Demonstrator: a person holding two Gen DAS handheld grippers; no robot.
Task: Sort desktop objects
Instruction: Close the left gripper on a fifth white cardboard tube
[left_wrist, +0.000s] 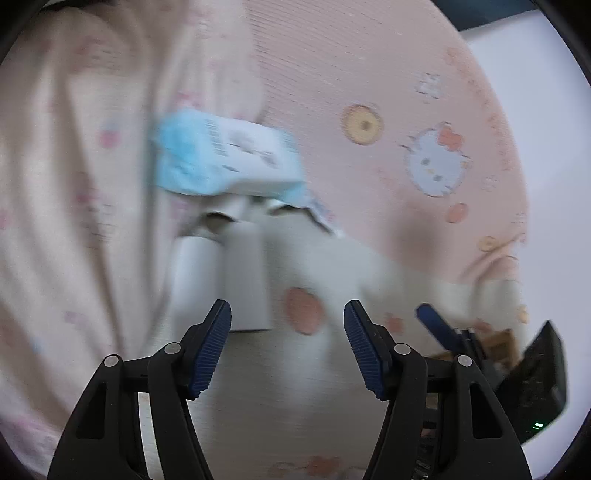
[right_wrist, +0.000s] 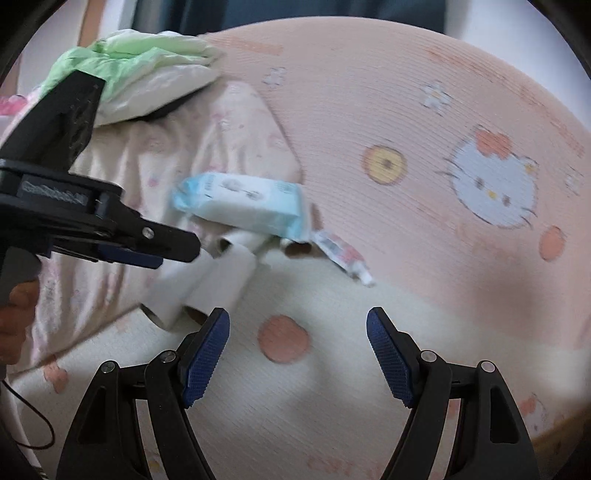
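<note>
**Inspector:** What is obscured?

**Assistant:** Both views are blurred. The printing on the blue-and-white tissue pack (right_wrist: 240, 206) cannot be read. It lies across the far ends of the white paper rolls (right_wrist: 218, 280), hiding them. A small sachet (right_wrist: 341, 254) pokes out beside the pack; its label is illegible too.

**Inspector:** Surfaces?

**Assistant:** A ribbed pink woven mat (right_wrist: 424, 110) carrying a cartoon cat face and orange dots; a crumpled pale blanket (right_wrist: 155, 155) on the left; a green-and-white bundle (right_wrist: 147, 70) beyond, partly cut off.

**Inspector:** Tools?

**Assistant:** The left gripper (left_wrist: 287, 347) stands released, nothing between its ridged blue pads. The right gripper (right_wrist: 297, 354) likewise, spread wide and empty, short of the rolls.
</note>
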